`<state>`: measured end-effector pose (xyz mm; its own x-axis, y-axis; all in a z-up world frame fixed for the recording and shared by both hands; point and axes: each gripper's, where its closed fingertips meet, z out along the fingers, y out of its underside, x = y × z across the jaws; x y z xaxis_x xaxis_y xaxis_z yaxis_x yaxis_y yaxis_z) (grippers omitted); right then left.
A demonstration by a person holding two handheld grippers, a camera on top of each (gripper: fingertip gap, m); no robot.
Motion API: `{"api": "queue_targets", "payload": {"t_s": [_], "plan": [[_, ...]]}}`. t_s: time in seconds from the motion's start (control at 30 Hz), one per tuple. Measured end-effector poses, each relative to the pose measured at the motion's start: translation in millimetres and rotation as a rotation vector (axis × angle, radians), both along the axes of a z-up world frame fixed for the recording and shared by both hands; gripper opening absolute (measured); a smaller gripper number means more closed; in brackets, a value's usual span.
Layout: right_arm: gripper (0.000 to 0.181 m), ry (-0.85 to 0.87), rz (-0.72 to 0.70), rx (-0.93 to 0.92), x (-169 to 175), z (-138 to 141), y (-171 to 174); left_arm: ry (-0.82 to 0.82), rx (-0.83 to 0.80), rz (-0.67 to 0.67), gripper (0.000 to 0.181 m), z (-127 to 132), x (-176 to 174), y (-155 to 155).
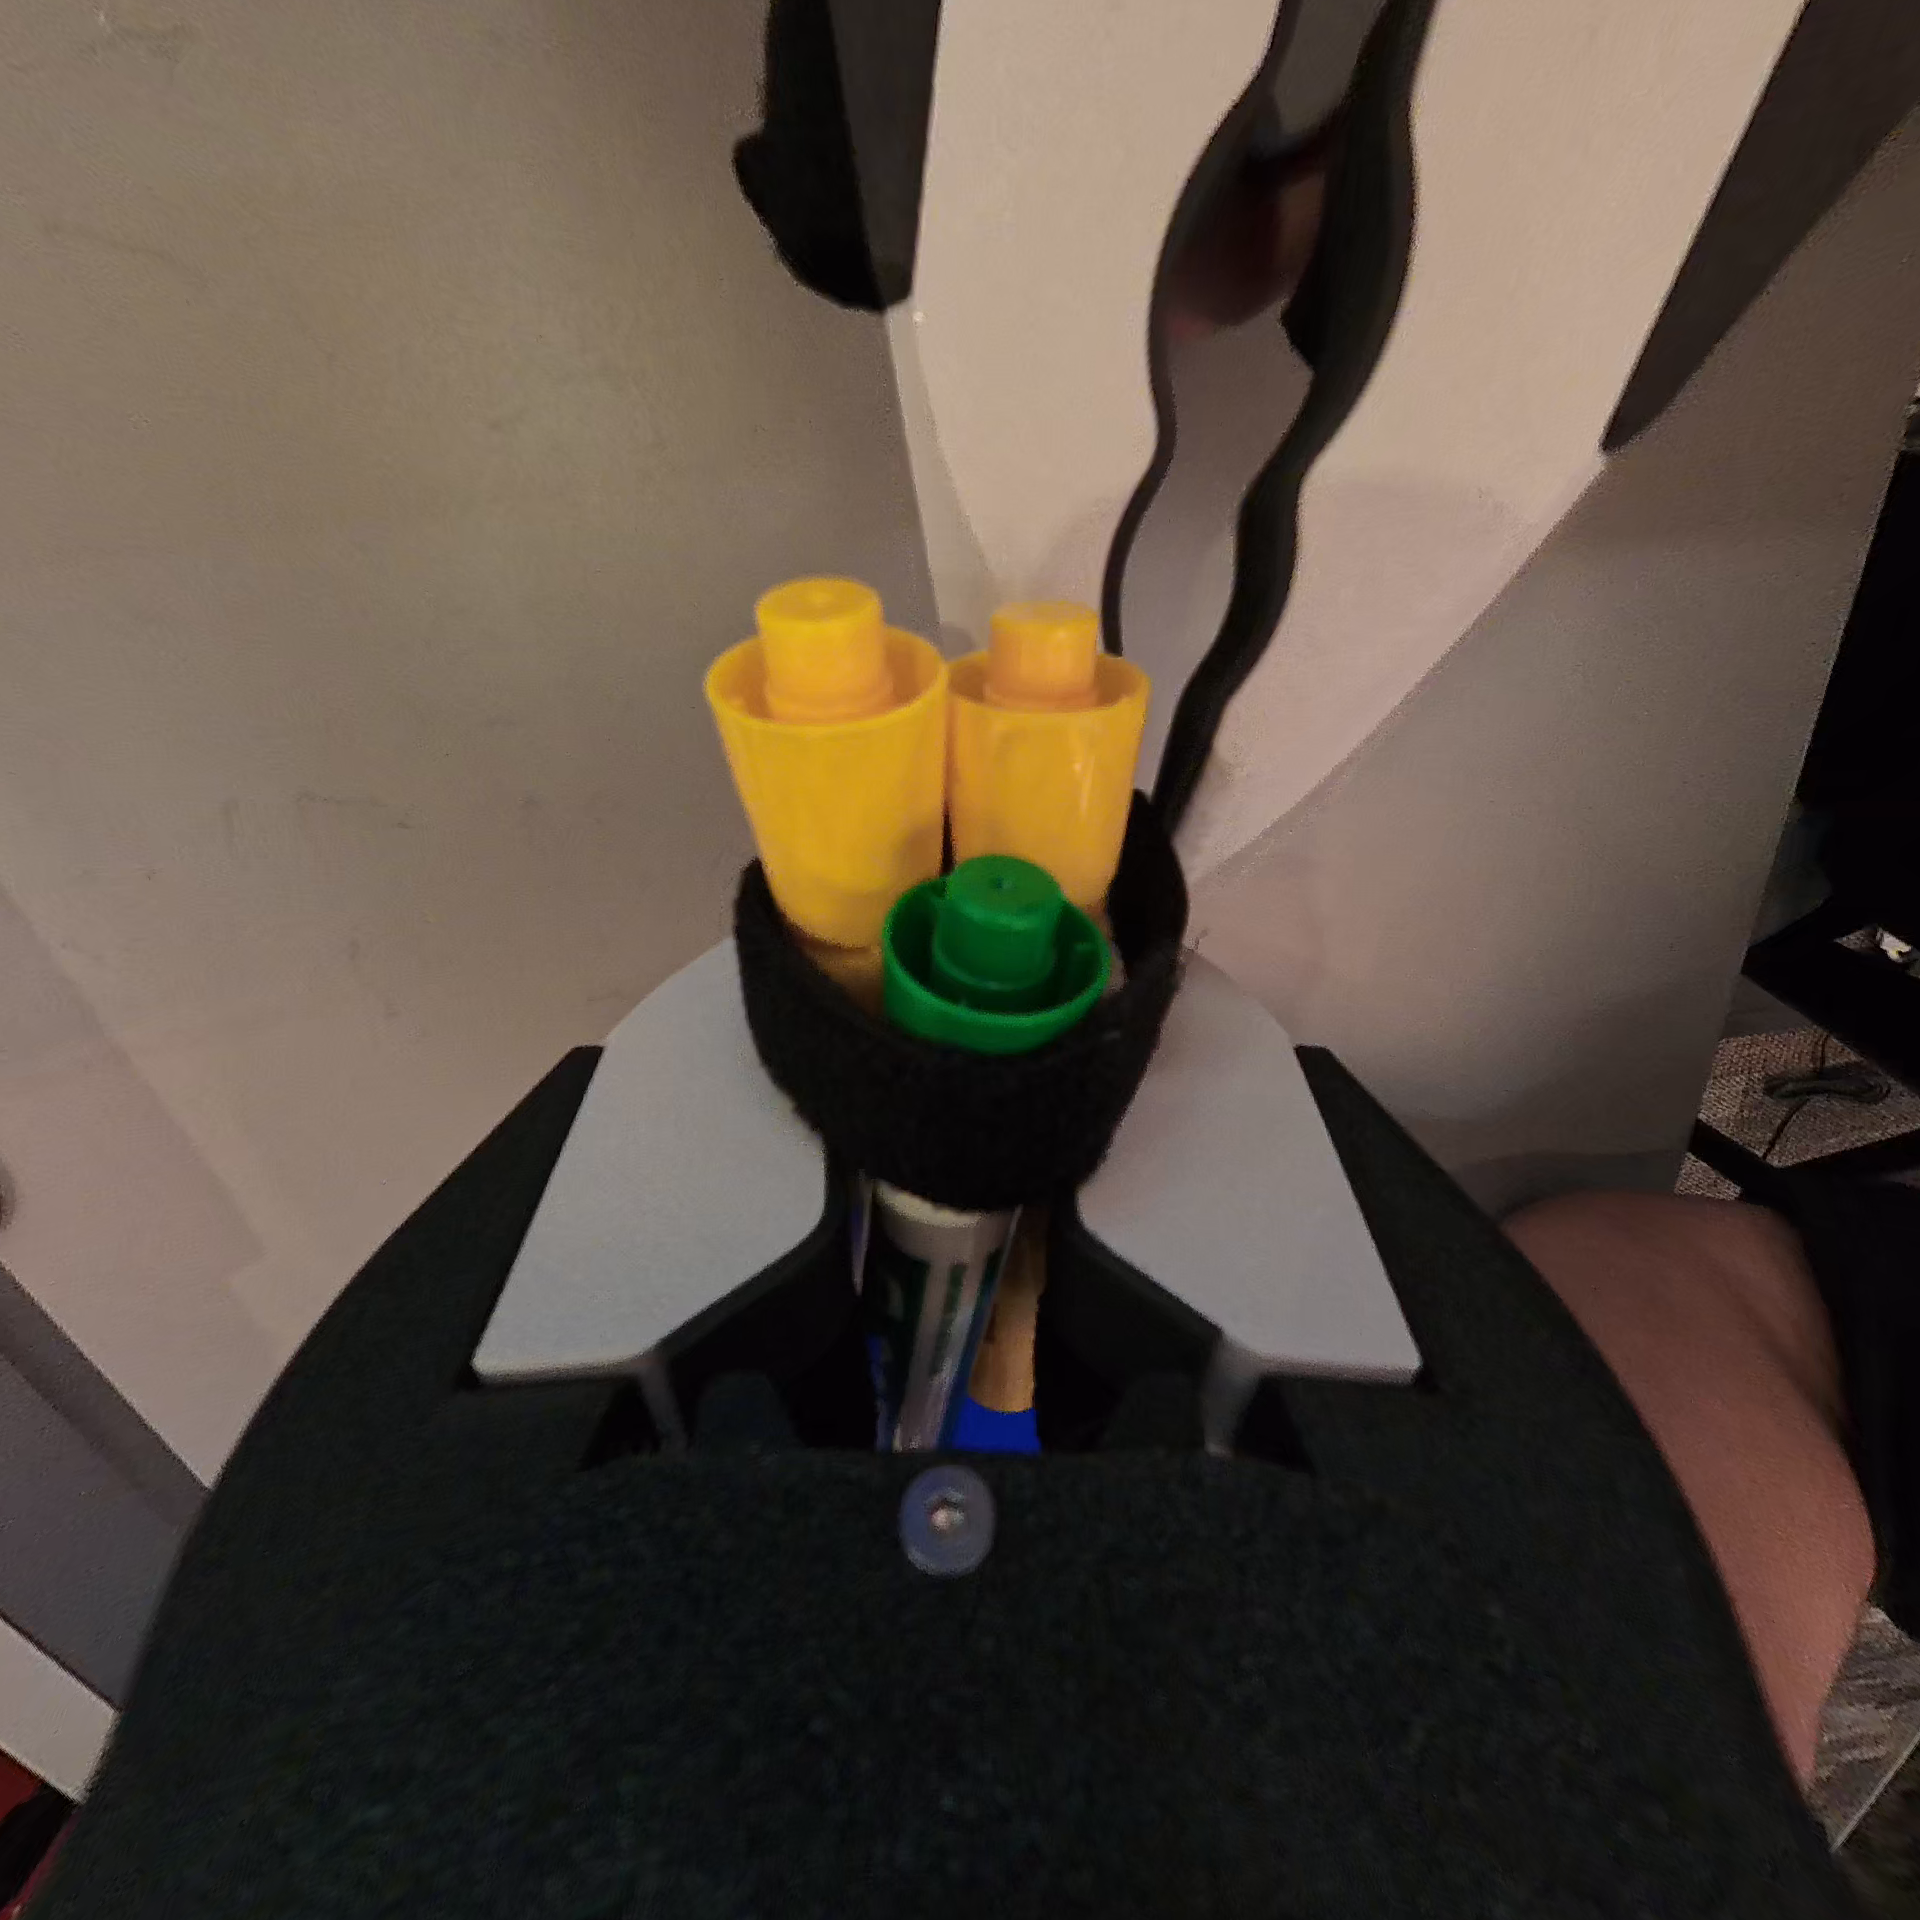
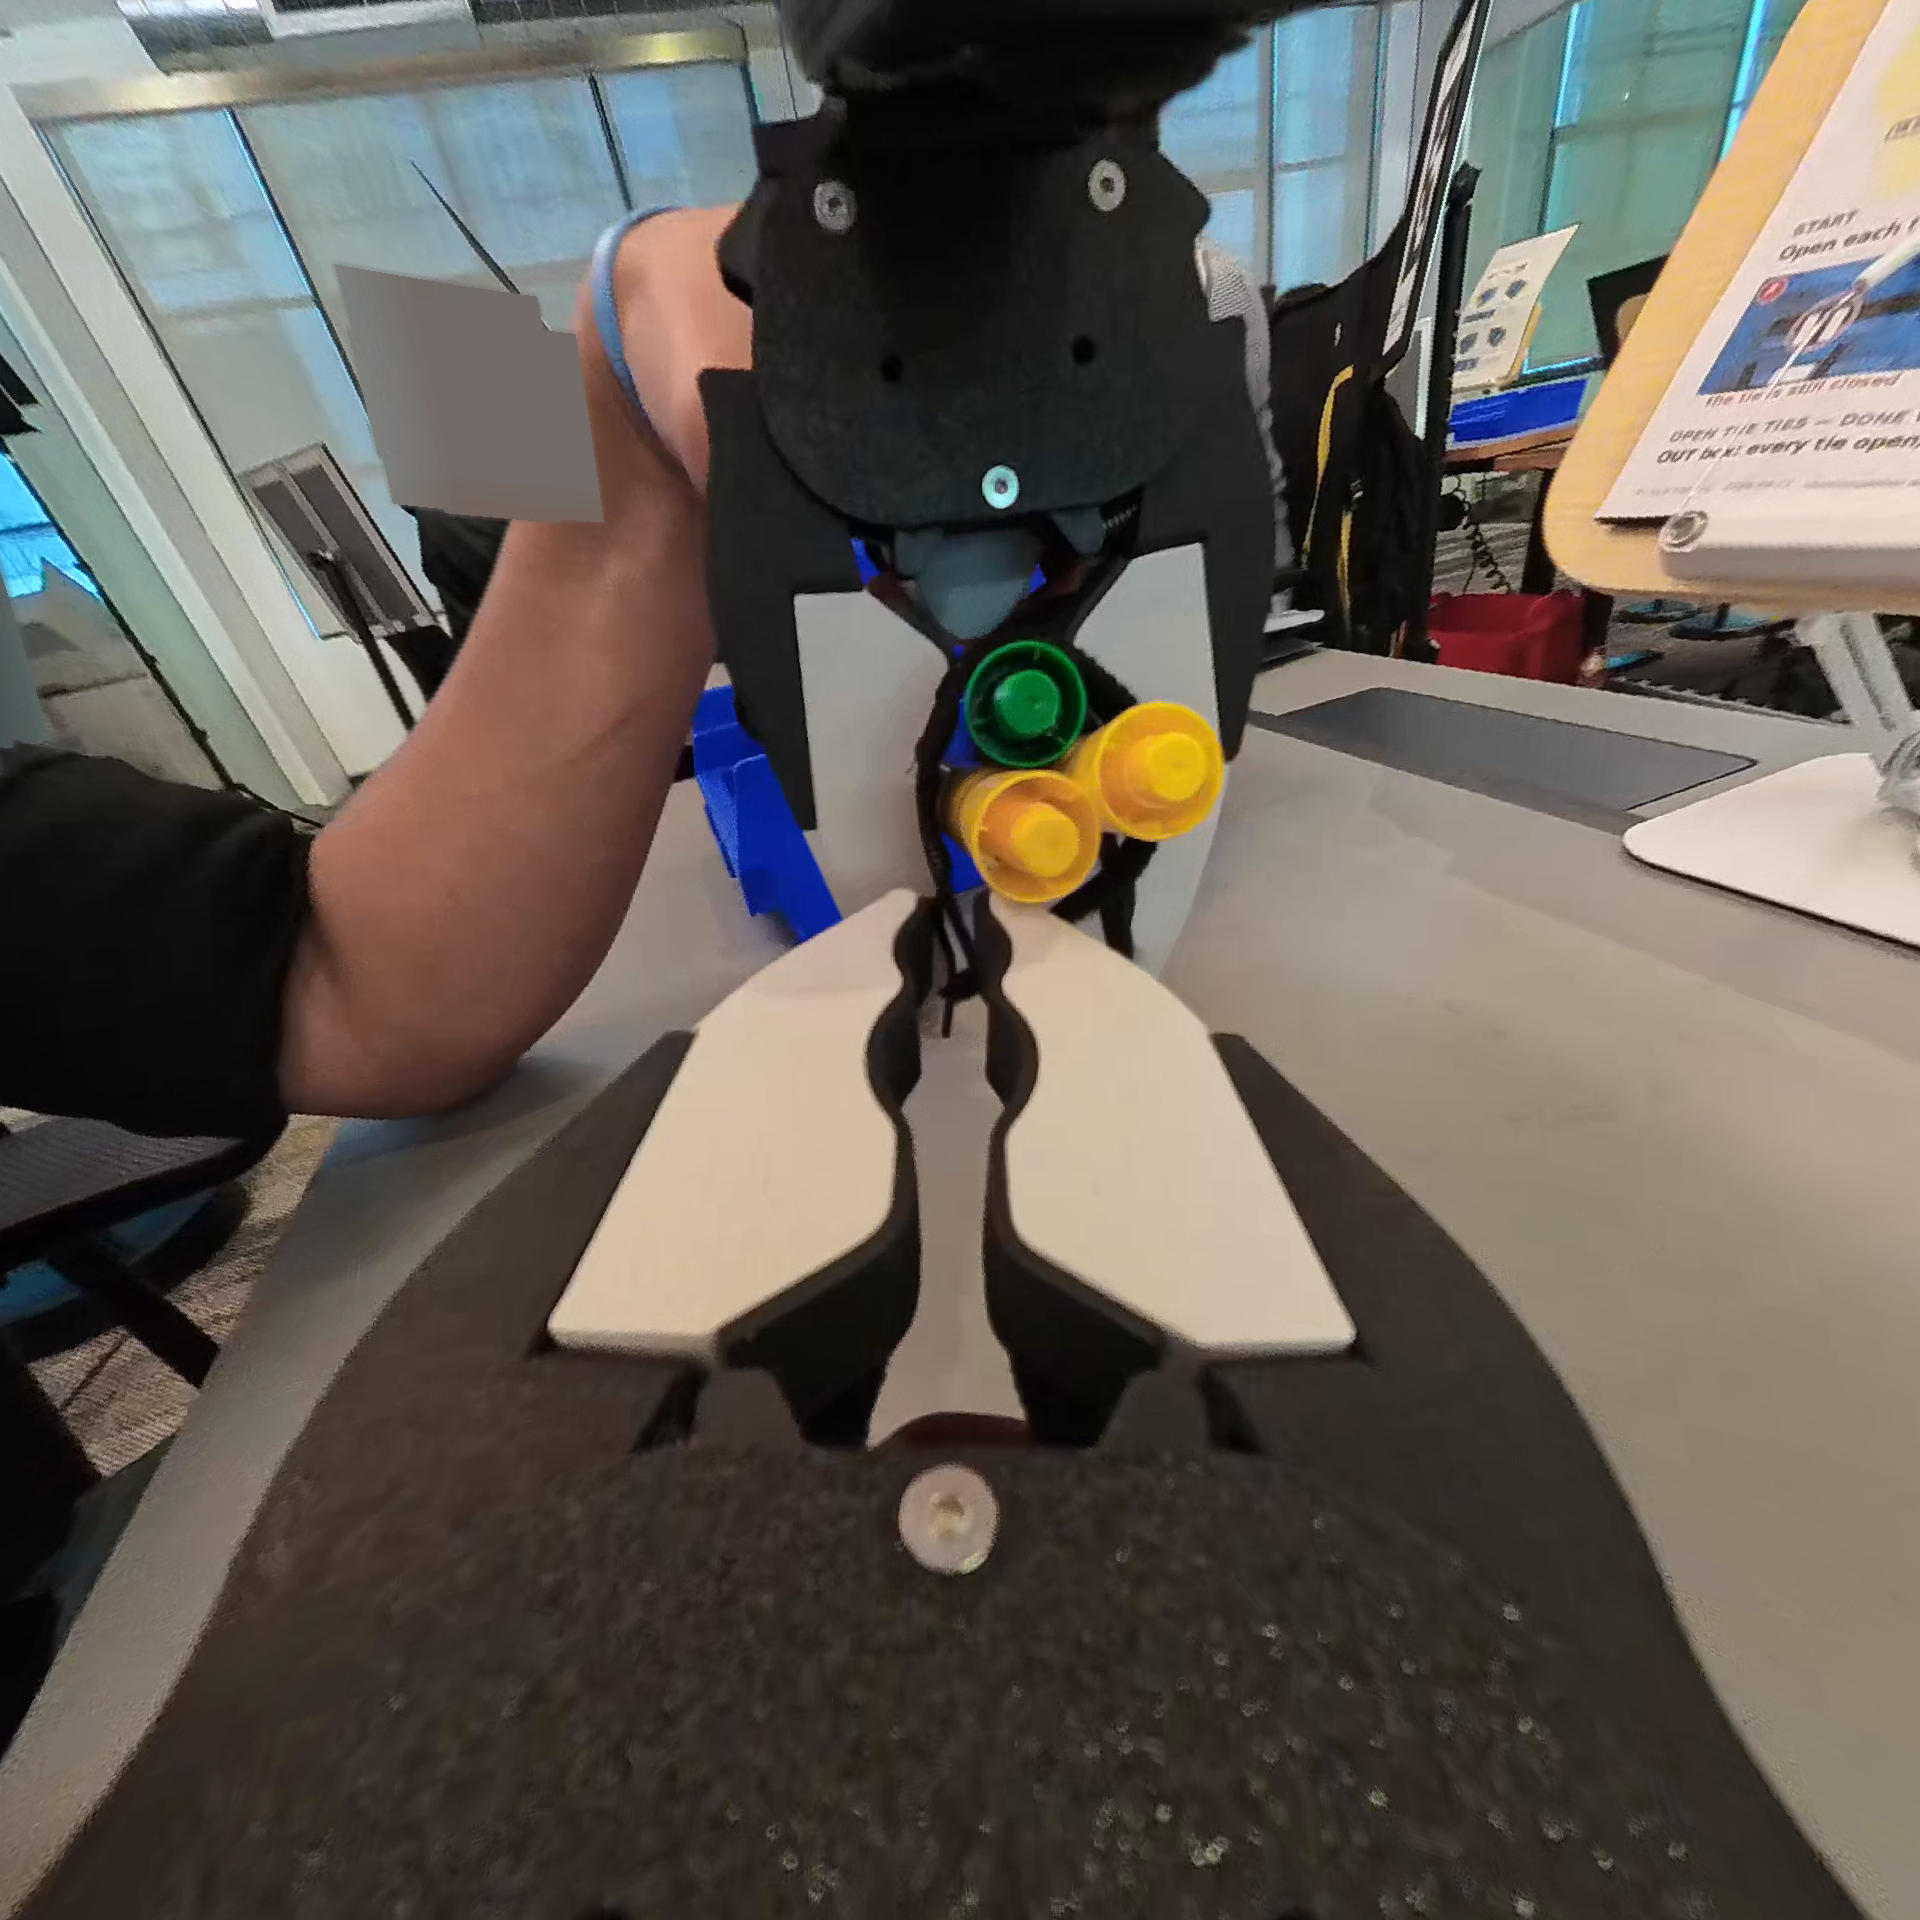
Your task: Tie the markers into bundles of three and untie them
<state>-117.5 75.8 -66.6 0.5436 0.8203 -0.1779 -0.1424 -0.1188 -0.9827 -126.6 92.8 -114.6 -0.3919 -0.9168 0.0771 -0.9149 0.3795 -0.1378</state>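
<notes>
Three markers, two with yellow caps (image 1: 831,769) (image 1: 1039,748) and one with a green cap (image 1: 987,956), stand bunched between the fingers of my left gripper (image 1: 961,1091), which is shut on them. A black strap (image 1: 956,1101) loops around the bundle. Its tail (image 1: 1226,623) runs up to my right gripper (image 1: 1247,260). In the right wrist view my right gripper (image 2: 951,935) is shut on the strap tail (image 2: 930,831) at its fingertips. It faces the left gripper (image 2: 1039,769), which holds the green-capped marker (image 2: 1023,701) and the two yellow-capped ones (image 2: 1029,836).
Both grippers hover over a grey table (image 2: 1455,1039). A blue bin (image 2: 769,831) sits behind the left gripper. A stand with a white base (image 2: 1787,842) holds an instruction sheet (image 2: 1787,343) at the right. A person's forearm (image 2: 499,831) rests at the table's left edge. Some 5 centimeters of space lies between my two pairs of fingers.
</notes>
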Motion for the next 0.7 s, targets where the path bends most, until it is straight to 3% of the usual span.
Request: {"api": "queue_targets", "payload": {"t_s": [0.47, 0.57, 0.7], "plan": [[0.004, 0.189, 0.127, -0.236, -7.2, -17.7, 3.0, 0.138, 0.086, 0.066, 0.041, -13.5, -14.1, 11.4], [0.02, 0.163, 0.128, -0.224, -7.7, -18.9, 1.4, 0.156, 0.102, 0.075, 0.041, -16.1, -15.7, 14.7], [0.025, 0.007, 0.071, -0.117, 4.3, -20.8, -3.3, 0.16, 0.104, 0.075, 0.04, -17.2, -15.5, 14.8]]}}
